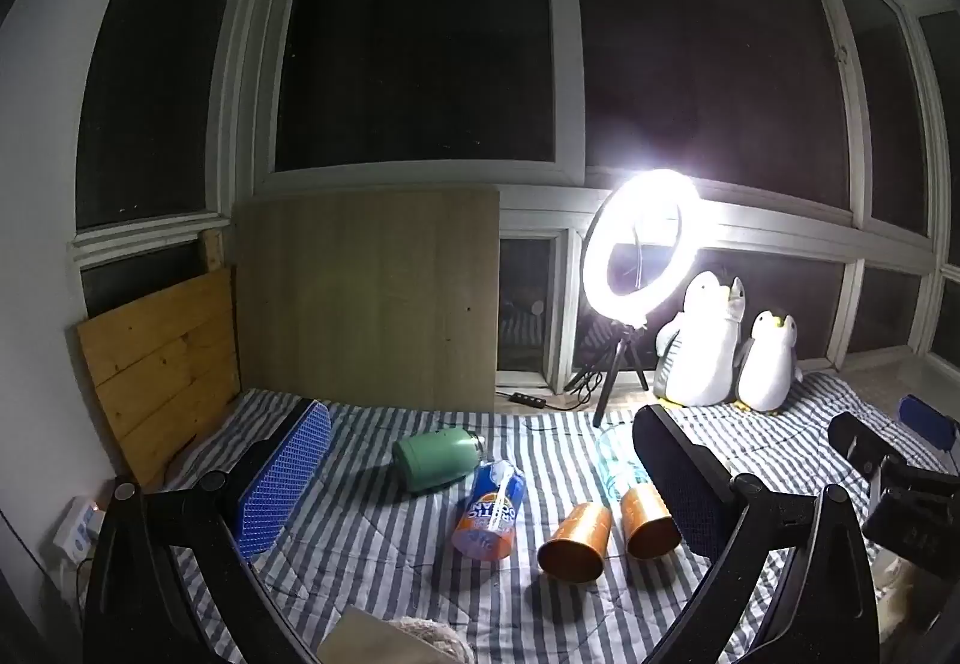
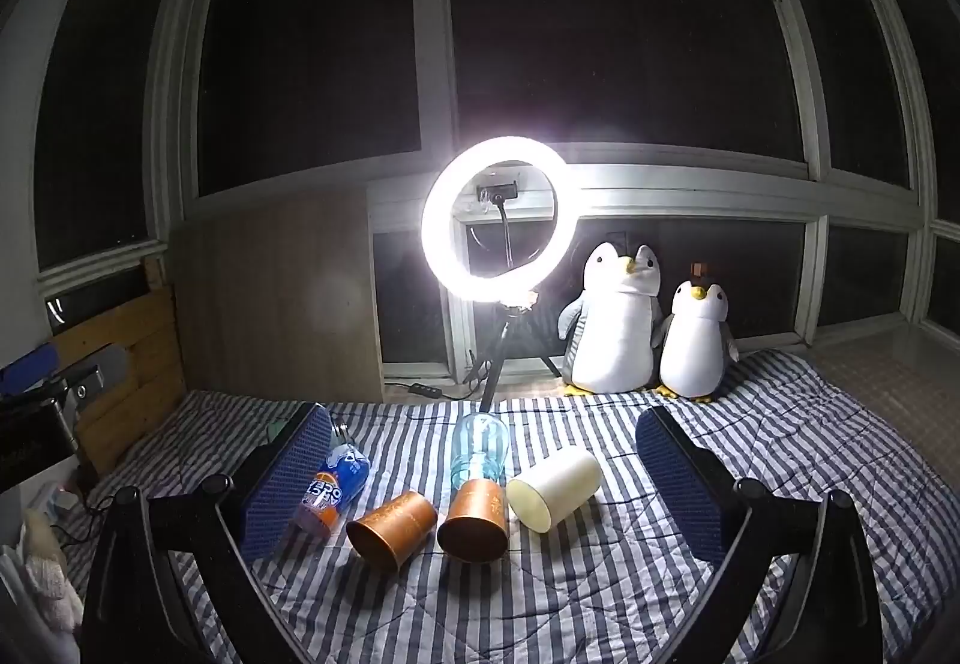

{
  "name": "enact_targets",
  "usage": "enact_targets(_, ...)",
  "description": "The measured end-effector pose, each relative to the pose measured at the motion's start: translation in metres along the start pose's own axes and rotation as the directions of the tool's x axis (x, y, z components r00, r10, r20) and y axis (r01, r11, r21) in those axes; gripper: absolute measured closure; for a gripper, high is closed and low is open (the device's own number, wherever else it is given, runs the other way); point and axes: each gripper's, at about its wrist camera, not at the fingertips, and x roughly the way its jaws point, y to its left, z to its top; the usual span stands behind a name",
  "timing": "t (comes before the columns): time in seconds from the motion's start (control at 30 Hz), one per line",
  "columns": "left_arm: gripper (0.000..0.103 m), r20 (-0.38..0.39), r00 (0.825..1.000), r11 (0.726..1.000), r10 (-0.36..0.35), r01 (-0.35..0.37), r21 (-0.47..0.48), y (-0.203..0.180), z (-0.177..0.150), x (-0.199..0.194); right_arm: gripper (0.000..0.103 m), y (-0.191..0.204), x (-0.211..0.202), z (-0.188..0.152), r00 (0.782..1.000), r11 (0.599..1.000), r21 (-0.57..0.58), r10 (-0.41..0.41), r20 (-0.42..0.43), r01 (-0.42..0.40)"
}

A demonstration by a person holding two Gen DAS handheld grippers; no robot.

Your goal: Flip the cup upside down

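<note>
Two copper cups lie on their sides on the striped blanket, mouths toward me: one (image 2: 393, 527) left, one (image 2: 474, 523) right; they also show in the left wrist view as a left cup (image 1: 575, 543) and a right cup (image 1: 648, 521). A cream cup (image 2: 555, 487) lies on its side beside them. My right gripper (image 2: 480, 475) is open and empty, its fingers spread around the cups, above the blanket. My left gripper (image 1: 480, 475) is open and empty, with the cups near its right finger (image 1: 678, 484).
A clear bluish glass (image 2: 480, 451) lies behind the copper cups. A blue drink bottle (image 2: 333, 490) and a green flask (image 1: 435, 460) lie to the left. A ring light on a tripod (image 2: 495, 211) and two plush penguins (image 2: 618, 319) stand at the window.
</note>
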Motion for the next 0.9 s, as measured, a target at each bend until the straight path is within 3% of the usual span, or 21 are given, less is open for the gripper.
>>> enact_targets(0.9,0.001,-0.034,0.999,1.000,0.009,-0.009,-0.005,0.005,-0.009,0.009,0.002,0.000,0.003,0.001,0.999,0.999,0.000,-0.039,0.008,0.039)
